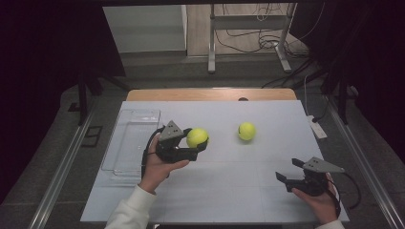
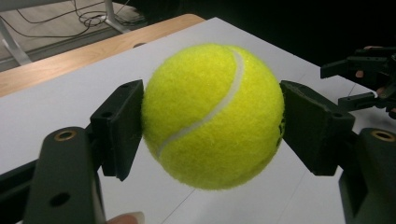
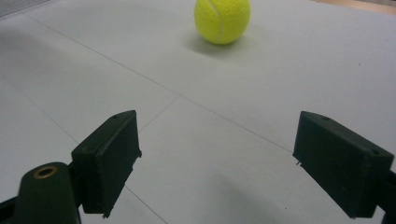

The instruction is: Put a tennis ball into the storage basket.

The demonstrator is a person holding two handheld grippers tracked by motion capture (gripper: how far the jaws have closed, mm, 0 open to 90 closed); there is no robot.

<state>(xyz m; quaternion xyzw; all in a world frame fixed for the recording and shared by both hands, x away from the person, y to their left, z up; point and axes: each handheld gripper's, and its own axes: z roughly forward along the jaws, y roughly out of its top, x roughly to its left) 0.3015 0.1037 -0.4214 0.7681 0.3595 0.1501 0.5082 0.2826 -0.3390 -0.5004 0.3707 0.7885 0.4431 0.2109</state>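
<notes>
A yellow tennis ball (image 1: 197,137) (image 2: 212,114) is clamped between the two black pads of my left gripper (image 1: 198,143) (image 2: 212,121), which is shut on it a little above the white table, left of centre. A second tennis ball (image 1: 247,131) (image 3: 222,19) rests on the table to the right of the first. My right gripper (image 1: 289,172) (image 3: 217,158) sits near the table's front right corner, jaws wide open and empty, pointing toward that second ball from a distance. It appears far off in the left gripper view (image 2: 369,77).
A clear plastic tray (image 1: 130,143) lies along the left edge of the white table (image 1: 229,191). A strip of wood (image 1: 210,94) borders the table's far edge. Beyond it are a metal stand (image 1: 248,43) and cables on the floor.
</notes>
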